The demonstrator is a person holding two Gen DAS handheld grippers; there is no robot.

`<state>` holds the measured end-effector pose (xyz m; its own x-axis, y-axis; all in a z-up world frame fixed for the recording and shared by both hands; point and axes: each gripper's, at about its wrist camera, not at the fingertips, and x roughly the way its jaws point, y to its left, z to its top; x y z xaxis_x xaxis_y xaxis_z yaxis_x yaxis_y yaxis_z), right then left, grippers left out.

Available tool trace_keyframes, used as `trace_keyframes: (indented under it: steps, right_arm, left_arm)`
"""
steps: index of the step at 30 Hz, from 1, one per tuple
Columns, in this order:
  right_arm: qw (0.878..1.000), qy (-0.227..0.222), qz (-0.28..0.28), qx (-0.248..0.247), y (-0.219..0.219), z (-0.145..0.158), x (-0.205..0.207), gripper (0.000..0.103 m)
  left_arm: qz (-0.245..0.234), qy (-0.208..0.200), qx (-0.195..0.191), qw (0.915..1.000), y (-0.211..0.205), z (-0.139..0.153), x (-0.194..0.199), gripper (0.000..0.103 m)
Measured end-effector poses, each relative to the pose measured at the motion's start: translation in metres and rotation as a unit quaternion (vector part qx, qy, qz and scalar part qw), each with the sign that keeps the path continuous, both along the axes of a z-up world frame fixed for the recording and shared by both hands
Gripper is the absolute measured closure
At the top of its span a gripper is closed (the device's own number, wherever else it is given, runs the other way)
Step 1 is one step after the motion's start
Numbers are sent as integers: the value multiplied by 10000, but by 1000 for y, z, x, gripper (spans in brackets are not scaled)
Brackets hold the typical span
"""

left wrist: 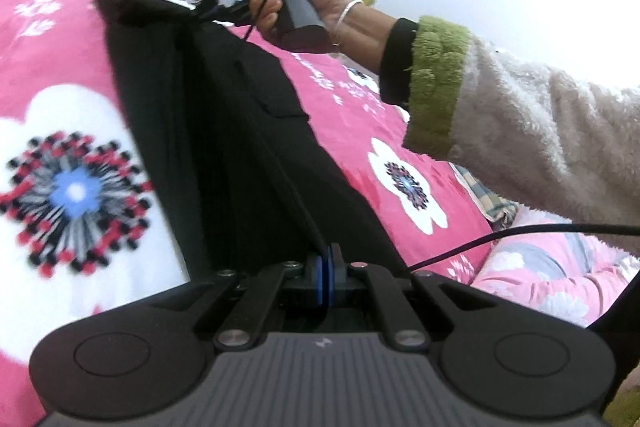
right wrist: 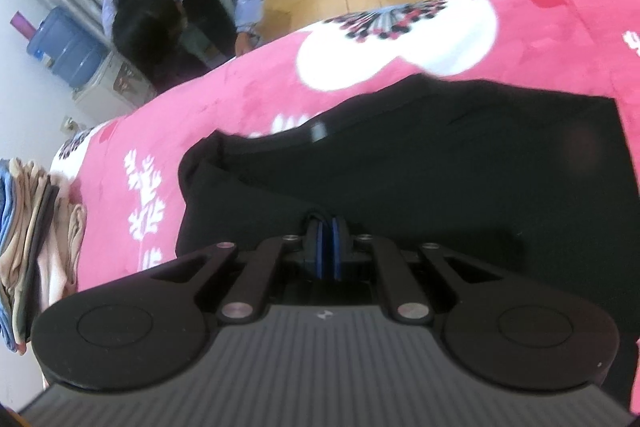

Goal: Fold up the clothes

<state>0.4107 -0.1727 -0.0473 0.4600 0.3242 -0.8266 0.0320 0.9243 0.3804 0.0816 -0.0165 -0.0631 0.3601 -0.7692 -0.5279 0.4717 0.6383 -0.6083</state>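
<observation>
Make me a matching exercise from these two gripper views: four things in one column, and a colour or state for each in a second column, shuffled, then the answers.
1. black garment
2. blanket
3. left gripper
4. sleeve cuff

A. green
B. pinched at two edges
C. pink with white flowers
D. closed on dark cloth

Pairs: 1-B, 2-C, 3-D, 4-A. The right gripper holds the other edge.
</observation>
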Motion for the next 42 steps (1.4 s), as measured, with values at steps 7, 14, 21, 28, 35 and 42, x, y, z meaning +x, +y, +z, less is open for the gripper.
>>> trace_keyframes:
  steps: [7, 14, 21, 28, 35, 42]
  right_arm:
    - [9997, -65, -224, -16, -38, 2, 8, 100]
    - [9989, -83, -454, -43, -75, -1, 13, 100]
    - [9978, -81, -655, 46, -110, -8, 17, 100]
    - [9970, -110, -756, 133, -133, -16, 19, 100]
    - [9960, -155, -871, -142, -150, -28, 21, 97]
    - [9951, -372, -903, 154, -191, -8, -6, 81]
  left_arm:
    - [-183, 36, -147, 9997, -23, 1, 20, 100]
    - [-443, 48, -278, 9986, -45, 2, 32, 100]
    - [-732, -24, -307, 9968, -64, 4, 39, 100]
    - [-944, -93, -292, 9951, -69, 7, 44, 100]
    - [-1091, -11, -153, 9939, -66, 8, 47, 100]
    - [-1144, -48, -151, 9933, -51, 19, 45, 100]
